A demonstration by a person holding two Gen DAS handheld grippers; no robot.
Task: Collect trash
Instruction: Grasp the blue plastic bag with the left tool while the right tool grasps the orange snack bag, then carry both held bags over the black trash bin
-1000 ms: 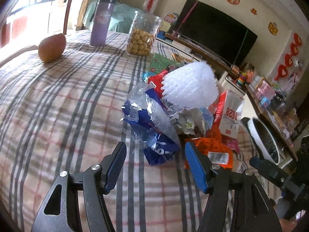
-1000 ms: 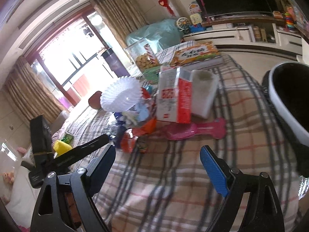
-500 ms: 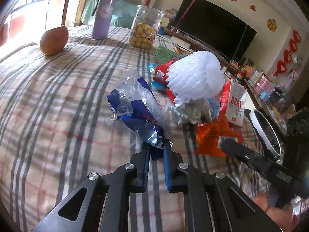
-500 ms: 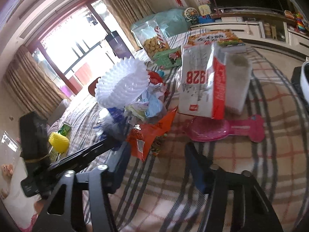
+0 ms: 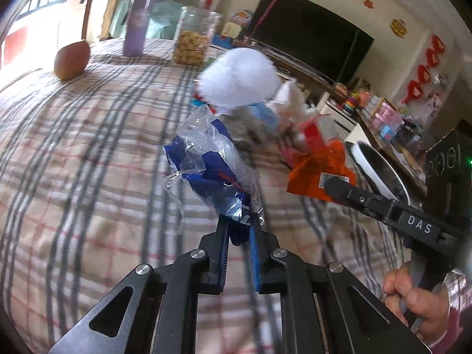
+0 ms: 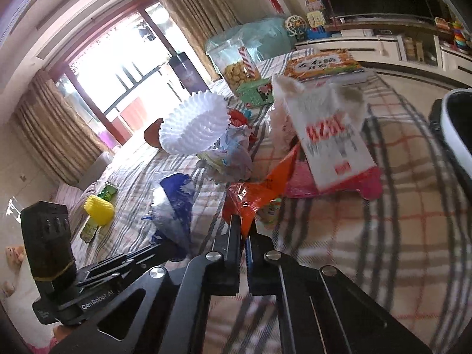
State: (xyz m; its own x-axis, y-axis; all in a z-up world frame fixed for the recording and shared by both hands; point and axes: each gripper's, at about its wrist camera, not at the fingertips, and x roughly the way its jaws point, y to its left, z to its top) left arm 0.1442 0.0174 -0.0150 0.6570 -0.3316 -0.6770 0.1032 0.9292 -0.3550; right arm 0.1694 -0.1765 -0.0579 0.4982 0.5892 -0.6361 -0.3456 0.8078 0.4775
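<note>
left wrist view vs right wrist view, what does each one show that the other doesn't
Only the left wrist view shows the brown round fruit whole, and the purple tumbler clearly.

Only the right wrist view shows the yellow ribbed cup, the orange printed flat box and the pink plastic scoop.

Both show the plaid tablecloth, the white frilly foam net, the left gripper shut on the blue and clear plastic bag, and the right gripper shut on the orange foil wrapper.
</note>
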